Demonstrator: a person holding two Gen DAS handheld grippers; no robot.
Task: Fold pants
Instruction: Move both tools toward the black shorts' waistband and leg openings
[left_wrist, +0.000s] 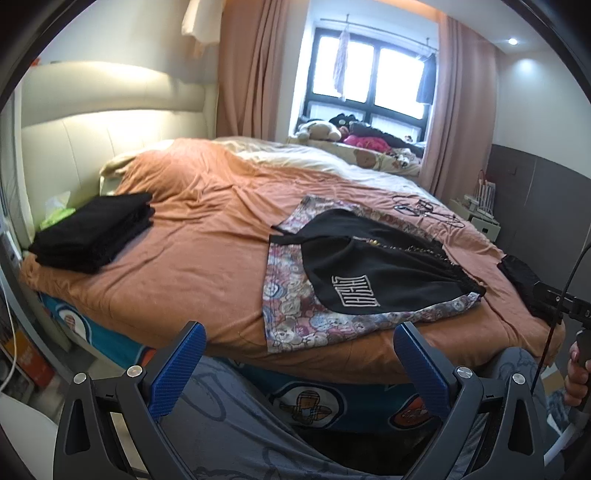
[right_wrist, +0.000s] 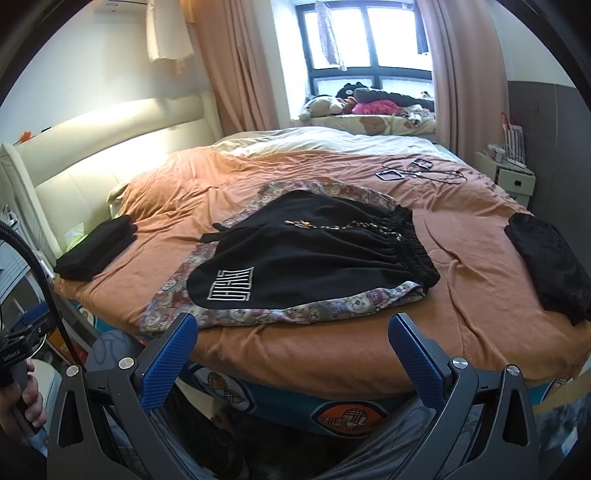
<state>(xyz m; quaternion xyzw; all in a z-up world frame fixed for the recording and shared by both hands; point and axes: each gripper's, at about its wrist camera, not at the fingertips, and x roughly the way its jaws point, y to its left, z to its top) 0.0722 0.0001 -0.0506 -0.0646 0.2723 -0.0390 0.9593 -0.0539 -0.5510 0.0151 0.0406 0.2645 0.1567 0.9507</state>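
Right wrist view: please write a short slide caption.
Open right gripper faces black shorts on patterned pants, orange bed.

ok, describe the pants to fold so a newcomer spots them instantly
Start at the bed with the orange blanket. Near its front edge lies a bear-print cloth, and the black shorts lie spread on top. Unlike the plain black folded stacks at either side, they carry a white block logo.
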